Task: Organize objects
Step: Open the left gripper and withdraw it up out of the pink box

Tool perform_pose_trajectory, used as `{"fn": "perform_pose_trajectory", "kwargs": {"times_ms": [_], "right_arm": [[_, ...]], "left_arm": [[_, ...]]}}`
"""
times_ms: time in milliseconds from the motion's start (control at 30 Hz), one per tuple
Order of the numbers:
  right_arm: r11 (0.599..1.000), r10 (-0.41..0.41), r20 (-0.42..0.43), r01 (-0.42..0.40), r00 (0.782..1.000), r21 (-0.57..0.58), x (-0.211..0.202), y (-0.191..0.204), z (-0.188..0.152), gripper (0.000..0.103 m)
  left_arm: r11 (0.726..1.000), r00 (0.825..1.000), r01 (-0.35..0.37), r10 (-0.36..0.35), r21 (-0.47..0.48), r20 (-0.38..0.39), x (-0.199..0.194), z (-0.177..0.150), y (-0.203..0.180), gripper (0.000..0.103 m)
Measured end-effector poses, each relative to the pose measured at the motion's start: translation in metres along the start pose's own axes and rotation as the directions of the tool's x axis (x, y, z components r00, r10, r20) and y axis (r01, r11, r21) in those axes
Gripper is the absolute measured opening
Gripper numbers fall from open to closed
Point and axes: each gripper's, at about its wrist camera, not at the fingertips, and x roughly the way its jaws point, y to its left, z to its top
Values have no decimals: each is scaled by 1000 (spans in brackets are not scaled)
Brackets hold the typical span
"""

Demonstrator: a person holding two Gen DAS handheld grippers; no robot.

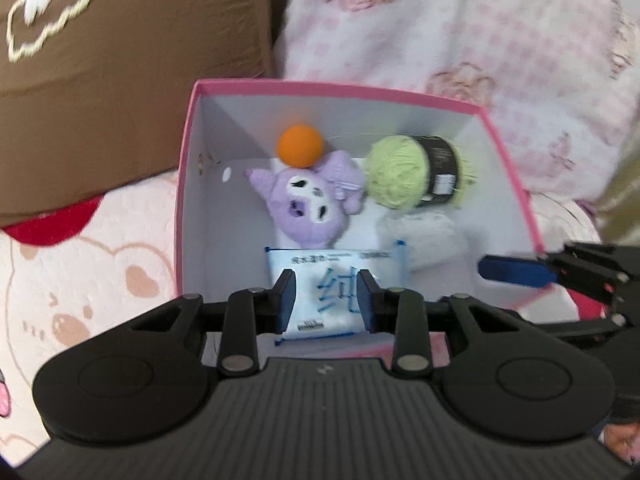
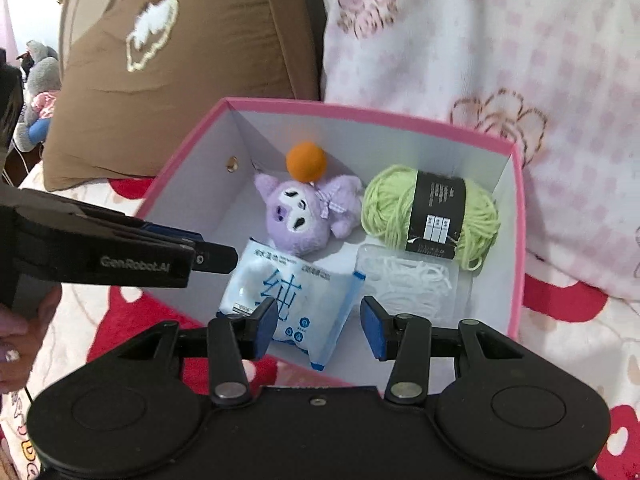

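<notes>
A pink box (image 1: 340,89) (image 2: 360,111) with a white inside stands open on the bed. In it lie an orange ball (image 1: 301,146) (image 2: 306,162), a purple plush toy (image 1: 310,204) (image 2: 302,216), a green yarn skein (image 1: 400,172) (image 2: 386,208) with a black label, a clear bag of white string (image 2: 404,284) and a blue-and-white wipes packet (image 1: 340,280) (image 2: 288,288). My left gripper (image 1: 326,300) hovers over the packet with a narrow gap between its pads, gripping nothing. My right gripper (image 2: 320,330) is open above the packet's right edge. Each gripper's finger (image 1: 512,272) (image 2: 216,258) shows in the other's view.
A brown cushion (image 1: 120,80) (image 2: 200,40) leans behind the box on the left. A pink flowered blanket (image 1: 480,40) (image 2: 500,60) rises behind and to the right. Printed bedding (image 1: 80,280) surrounds the box. A hand (image 2: 16,344) holds the left gripper.
</notes>
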Motion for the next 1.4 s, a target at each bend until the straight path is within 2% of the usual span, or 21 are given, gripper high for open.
{"fn": "perform_pose_trajectory", "kwargs": {"times_ms": [100,267,367,600,667,733,800,967,1033,1133,1300,1400], "right_arm": [[1000,-11,5,11,1000,-18,-9,6,-2,55],[1000,-14,22,14,1000,-22,-28,15,-7,58],[998,-23,35,25,999,-65,-44,28,-11,61],[996,-30,65,36,997,-84,-79,46,-17,66],[997,-33,72,38,997,-69,-86,48,-19,72],[998,-34,82,38,996,-47,-92,49,-22,89],[999,-26,90,29,996,-34,-97,49,-27,93],[1000,-11,88,13,996,-27,-111,56,-37,93],[1000,-12,87,14,996,-22,-115,59,-40,94],[999,-12,97,16,995,-34,-122,65,-44,94],[999,2,95,3,996,-53,-132,73,-55,94],[999,10,100,-4,995,-54,-140,74,-63,94]], "left_arm": [[1000,1000,5,-5,7,-5,-29,-6,-7,39],[1000,1000,10,-9,-28,10,-55,-12,-4,43],[1000,1000,12,-12,-20,18,-71,-17,-5,46],[997,997,71,-70,-18,24,-111,-26,-9,52],[997,996,82,-82,-5,22,-120,-28,-12,55],[996,996,83,-84,10,23,-129,-32,-15,57],[996,996,87,-87,20,23,-138,-36,-17,60],[993,995,98,-100,70,29,-153,-47,-18,73],[996,997,77,-77,43,12,-154,-54,-13,73],[996,996,93,-93,18,-5,-155,-65,-4,75],[999,999,49,-49,16,2,-162,-78,5,76],[998,998,60,-60,1,-2,-167,-82,9,76]]}}
